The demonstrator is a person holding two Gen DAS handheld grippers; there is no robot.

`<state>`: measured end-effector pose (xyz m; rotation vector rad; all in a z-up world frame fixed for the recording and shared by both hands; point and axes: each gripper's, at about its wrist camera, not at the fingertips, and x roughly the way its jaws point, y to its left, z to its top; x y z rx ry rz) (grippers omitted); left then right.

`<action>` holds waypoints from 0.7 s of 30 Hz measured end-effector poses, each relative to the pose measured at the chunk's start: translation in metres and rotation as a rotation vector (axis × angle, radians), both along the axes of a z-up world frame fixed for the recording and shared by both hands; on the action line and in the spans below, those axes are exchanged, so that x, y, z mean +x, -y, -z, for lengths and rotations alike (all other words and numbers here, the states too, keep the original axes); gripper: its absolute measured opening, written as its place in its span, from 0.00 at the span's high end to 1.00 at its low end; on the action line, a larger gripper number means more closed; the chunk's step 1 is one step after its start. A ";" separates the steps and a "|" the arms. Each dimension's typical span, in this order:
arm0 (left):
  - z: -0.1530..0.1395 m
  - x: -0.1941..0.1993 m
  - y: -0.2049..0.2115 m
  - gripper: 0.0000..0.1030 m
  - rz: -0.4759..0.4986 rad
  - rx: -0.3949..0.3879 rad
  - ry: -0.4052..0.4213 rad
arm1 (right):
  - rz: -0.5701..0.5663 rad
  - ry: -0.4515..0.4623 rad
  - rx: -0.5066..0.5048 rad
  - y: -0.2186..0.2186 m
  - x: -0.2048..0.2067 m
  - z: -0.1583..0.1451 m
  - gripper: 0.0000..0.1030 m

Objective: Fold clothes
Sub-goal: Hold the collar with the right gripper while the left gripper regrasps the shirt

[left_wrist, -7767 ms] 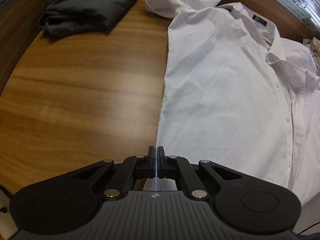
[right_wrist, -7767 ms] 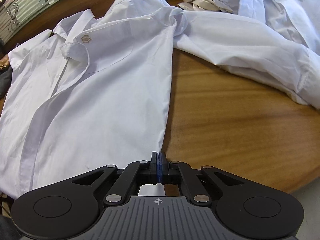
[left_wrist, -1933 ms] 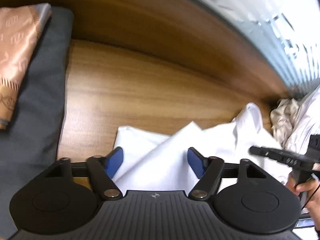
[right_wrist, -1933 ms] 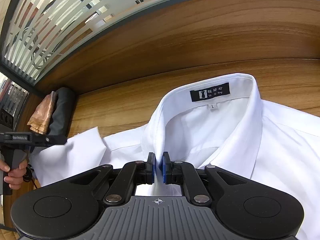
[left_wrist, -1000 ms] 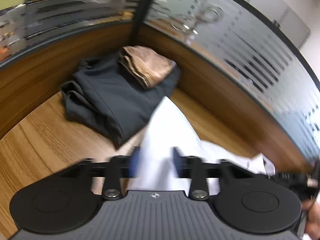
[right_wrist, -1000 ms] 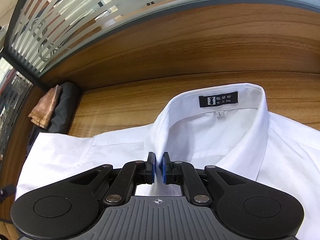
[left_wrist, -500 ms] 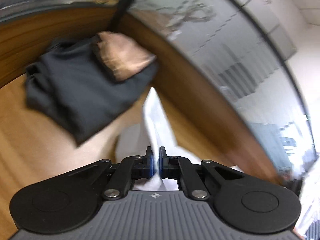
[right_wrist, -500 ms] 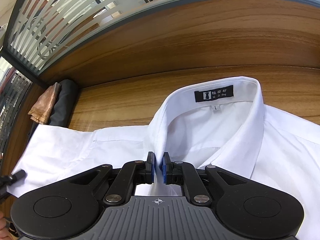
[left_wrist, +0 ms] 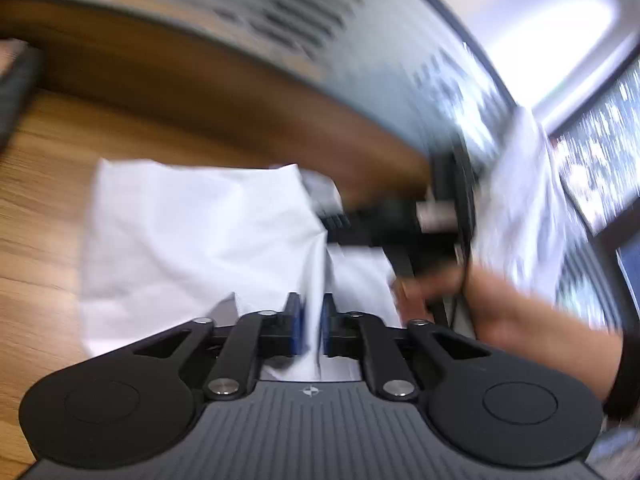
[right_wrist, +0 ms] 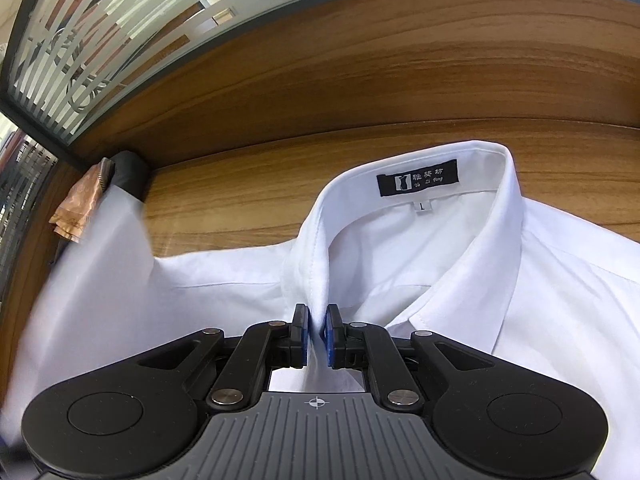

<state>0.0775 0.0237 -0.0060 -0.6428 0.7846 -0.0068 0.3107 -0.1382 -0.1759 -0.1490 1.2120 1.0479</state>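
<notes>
A white dress shirt point(right_wrist: 460, 280) lies on the wooden table, its collar with a black label point(right_wrist: 417, 178) facing me. My right gripper point(right_wrist: 316, 334) is shut on the collar's left point. In the blurred left wrist view my left gripper point(left_wrist: 310, 322) is shut on a fold of the shirt's white sleeve point(left_wrist: 192, 232), held lifted over the shirt. The right gripper's black body point(left_wrist: 400, 224) and the hand holding it point(left_wrist: 500, 308) show just beyond. In the right wrist view the lifted sleeve point(right_wrist: 96, 264) is a blurred sheet at the left.
A folded dark garment point(right_wrist: 130, 174) with a tan cloth point(right_wrist: 80, 208) on it lies at the table's far left corner. A wooden wall panel point(right_wrist: 400, 72) and frosted striped glass point(right_wrist: 120, 12) rise behind the table. More white fabric point(left_wrist: 520, 184) shows at the right in the left wrist view.
My left gripper closed on the sleeve, lifted it and swung it right toward the collar and my right gripper. The right gripper stayed shut on the collar, almost still.
</notes>
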 end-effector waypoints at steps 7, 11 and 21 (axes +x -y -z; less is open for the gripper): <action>-0.010 0.000 0.018 0.69 0.068 0.029 0.055 | 0.000 -0.006 -0.007 -0.002 0.002 0.005 0.89; -0.021 -0.013 -0.005 0.68 -0.085 0.080 0.060 | 0.003 -0.012 -0.007 -0.002 0.004 0.008 0.88; 0.007 -0.030 -0.073 0.52 -0.417 0.122 -0.061 | 0.010 -0.023 -0.013 -0.002 0.004 0.013 0.87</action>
